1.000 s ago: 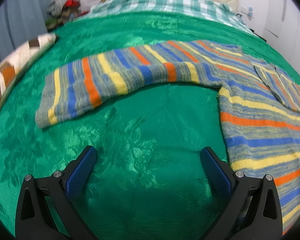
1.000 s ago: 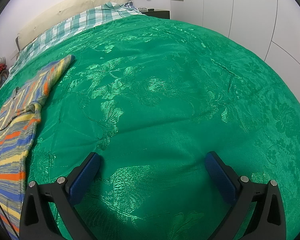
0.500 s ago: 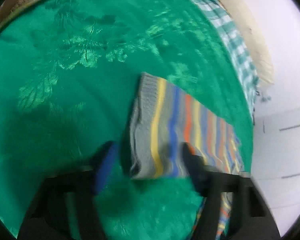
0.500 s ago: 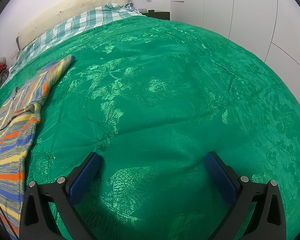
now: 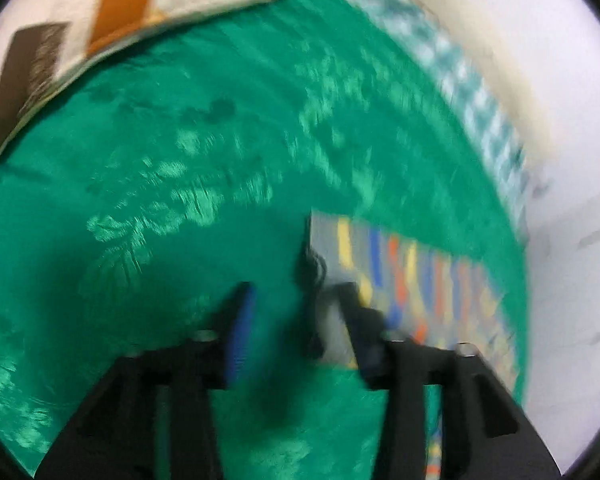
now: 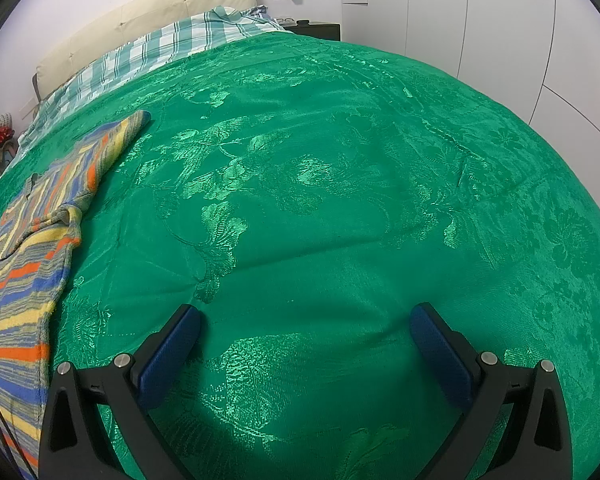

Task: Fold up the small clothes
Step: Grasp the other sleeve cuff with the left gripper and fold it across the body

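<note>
A striped knit sweater (image 6: 24, 264) in grey, yellow, blue and orange lies flat on the green bedspread (image 6: 340, 200), at the left edge of the right wrist view. In the blurred left wrist view its sleeve (image 5: 412, 272) ends at a grey cuff beside my left gripper (image 5: 296, 292). The jaws are opening. The cuff's edge sits between them, against the right finger, with a gap of green cloth on the left pad's side. My right gripper (image 6: 306, 316) hangs open over bare bedspread, with nothing between its fingers.
A cream, brown and orange patterned cushion (image 5: 100, 20) lies beyond the sleeve. A checked sheet (image 6: 148, 52) and a cream headboard (image 6: 140, 20) close the bed's far end. White wardrobe doors (image 6: 500, 20) and a dark nightstand (image 6: 316, 30) stand to the right.
The left gripper swung across to the sleeve's cuff and rolled, its jaws narrowing around the cuff and then spreading somewhat. The right gripper has not moved.
</note>
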